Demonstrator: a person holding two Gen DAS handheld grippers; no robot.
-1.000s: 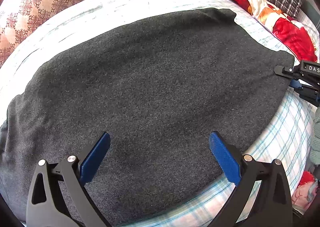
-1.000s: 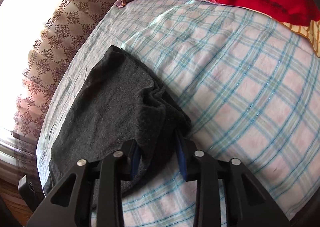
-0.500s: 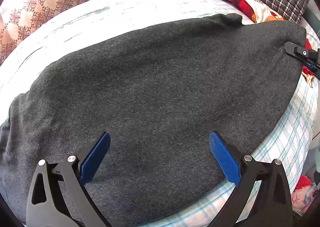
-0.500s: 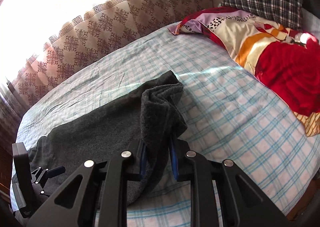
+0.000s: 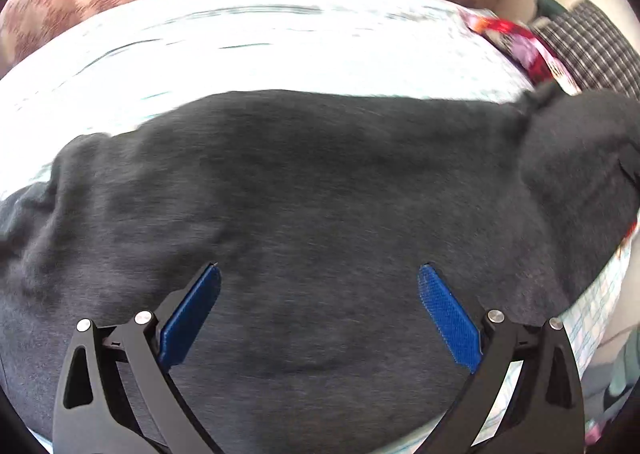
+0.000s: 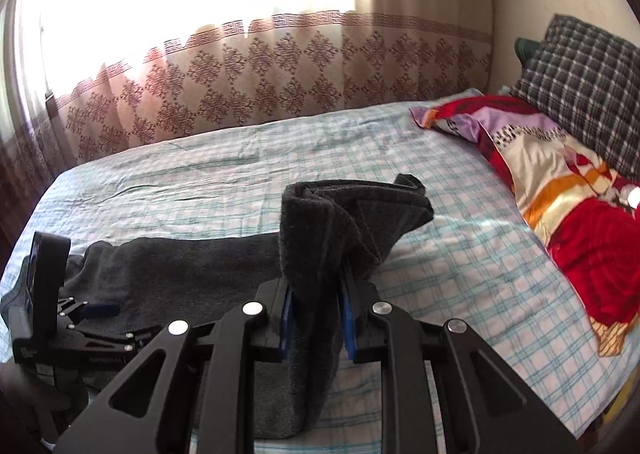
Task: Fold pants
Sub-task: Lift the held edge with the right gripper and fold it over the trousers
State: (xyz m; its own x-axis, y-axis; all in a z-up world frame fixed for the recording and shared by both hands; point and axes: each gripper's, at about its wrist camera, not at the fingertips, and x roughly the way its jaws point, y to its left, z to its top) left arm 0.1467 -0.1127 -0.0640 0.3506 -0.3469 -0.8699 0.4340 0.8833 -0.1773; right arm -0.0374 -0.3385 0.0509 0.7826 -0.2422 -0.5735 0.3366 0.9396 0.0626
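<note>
Lifting higher than before, right tool (image 6: 316,324) raises pants (image 6: 344,222) off bed (image 6: 460,274).

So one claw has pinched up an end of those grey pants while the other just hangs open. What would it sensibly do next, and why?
Probably carry the lifted end across toward the other end and lay it down. The right gripper is shut on a bunched end of the grey pants, raised off the checked bedsheet, while the rest lies flat. The left gripper is open over the cloth, holding nothing.
</note>
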